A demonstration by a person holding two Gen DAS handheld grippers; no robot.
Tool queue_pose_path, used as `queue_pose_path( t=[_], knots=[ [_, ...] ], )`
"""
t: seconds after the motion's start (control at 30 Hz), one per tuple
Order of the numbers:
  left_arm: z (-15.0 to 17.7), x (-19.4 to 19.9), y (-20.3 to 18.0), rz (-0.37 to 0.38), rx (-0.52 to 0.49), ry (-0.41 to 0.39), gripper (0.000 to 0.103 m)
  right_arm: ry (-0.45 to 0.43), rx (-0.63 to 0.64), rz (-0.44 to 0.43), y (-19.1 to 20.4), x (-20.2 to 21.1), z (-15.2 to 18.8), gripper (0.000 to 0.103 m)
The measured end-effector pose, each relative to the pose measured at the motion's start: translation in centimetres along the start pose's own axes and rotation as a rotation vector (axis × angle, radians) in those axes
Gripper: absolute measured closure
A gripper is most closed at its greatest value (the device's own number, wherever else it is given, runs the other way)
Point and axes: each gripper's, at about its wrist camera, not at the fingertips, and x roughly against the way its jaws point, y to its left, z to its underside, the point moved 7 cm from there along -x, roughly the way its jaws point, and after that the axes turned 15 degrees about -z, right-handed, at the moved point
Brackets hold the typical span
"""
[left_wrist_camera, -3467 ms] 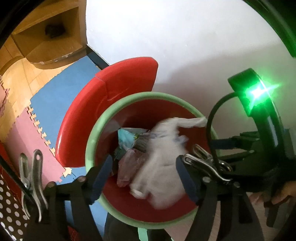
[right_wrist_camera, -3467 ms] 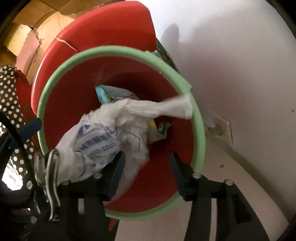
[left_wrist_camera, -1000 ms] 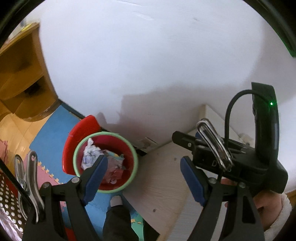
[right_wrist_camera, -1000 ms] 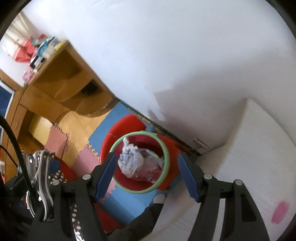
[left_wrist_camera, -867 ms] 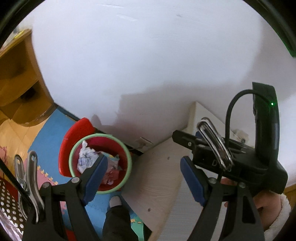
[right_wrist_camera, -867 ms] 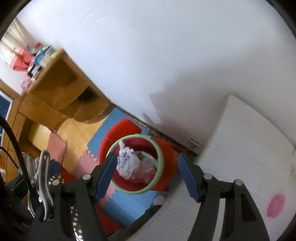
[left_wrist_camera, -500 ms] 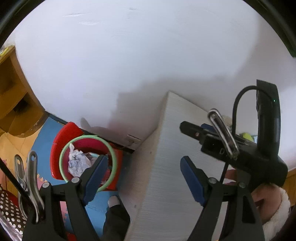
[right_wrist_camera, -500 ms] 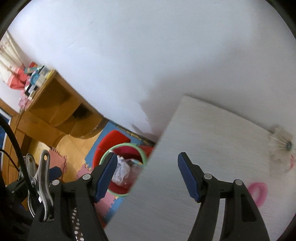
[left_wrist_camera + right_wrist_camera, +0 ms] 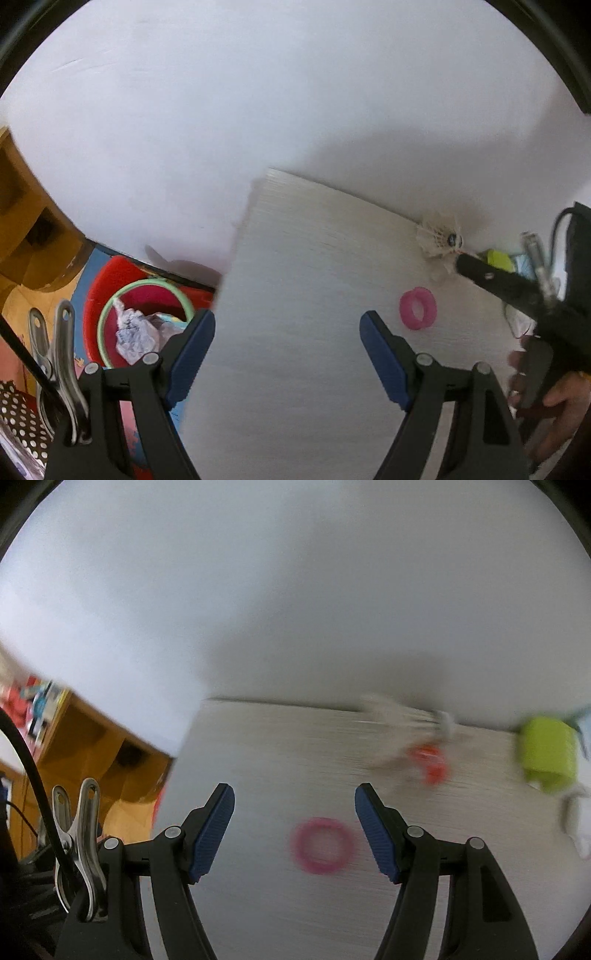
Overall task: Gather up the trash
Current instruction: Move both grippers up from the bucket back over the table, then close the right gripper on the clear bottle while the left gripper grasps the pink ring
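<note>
Left tongs (image 9: 286, 343): blue pads apart, nothing between them, hanging over the pale worktop (image 9: 295, 387) near its left edge.
Right tongs (image 9: 293, 827): pads apart and empty, above the worktop; the view is smeared by blur.
Person's hand (image 9: 554, 398): at 4 o'clock in the left view, wrapped around the black body of the other tool.
Pink ring (image 9: 322, 844): flat on the worktop, seen in the gap between the right pads, touching neither; in the left view it lies at 3 o'clock.
Bin (image 9: 110, 295): red with a green rim, on the floor at 9 o'clock in the left view, below the worktop's left edge, against the white wall.
Trash (image 9: 135, 332): a crumpled white bag with blue print and other wrappers lie inside the bin.
Orange ring (image 9: 430, 762): farther back at 2 o'clock in the right view, blurred.
Shuttlecock (image 9: 439, 236): at the worktop's far edge by the wall, on its side.
Lime-green object (image 9: 546, 753): far right at 3 o'clock, too blurred to identify.
Wooden shelving (image 9: 92, 734): far left, beyond the worktop.
</note>
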Motion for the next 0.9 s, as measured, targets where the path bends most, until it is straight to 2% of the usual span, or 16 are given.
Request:
queue_pose_path(
  t=[0.2, 0.43, 0.57, 0.67, 0.77, 0.8, 0.9],
  knots=[
    [0.4, -1.4, -5.7, 0.041, -0.052, 0.023, 0.019, -0.031, -0.168, -0.001, -6.9, 2.7, 0.1, 0.034],
    [0.3, -2.7, -9.9, 0.072, -0.1, 0.027, 0.019, -0.025, -0.289, -0.063, -9.2, 1.8, -1.1, 0.035],
    [0.2, -3.5, -10.5, 0.069, -0.101, 0.041, 0.021, -0.017, -0.336, -0.092, -9.9, 0.6, -1.8, 0.044],
    [0.6, -4.3, -10.7, 0.076, -0.104, 0.072, 0.026, 0.003, -0.331, -0.058, -9.8, -0.7, -2.2, 0.053],
    [0.8, -4.4, -10.9, 0.088, -0.115, 0.054, 0.029, -0.009, -0.315, -0.038, -9.5, -1.2, -2.8, 0.06],
    [0.9, -4.4, -11.0, 0.086, -0.123, 0.045, 0.035, -0.009, -0.304, -0.021, -9.4, -1.3, -2.9, 0.062],
    [0.8, -4.5, -11.0, 0.06, -0.17, 0.024, 0.088, -0.011, -0.257, 0.011, -9.1, -1.1, -2.8, 0.068]
  ],
)
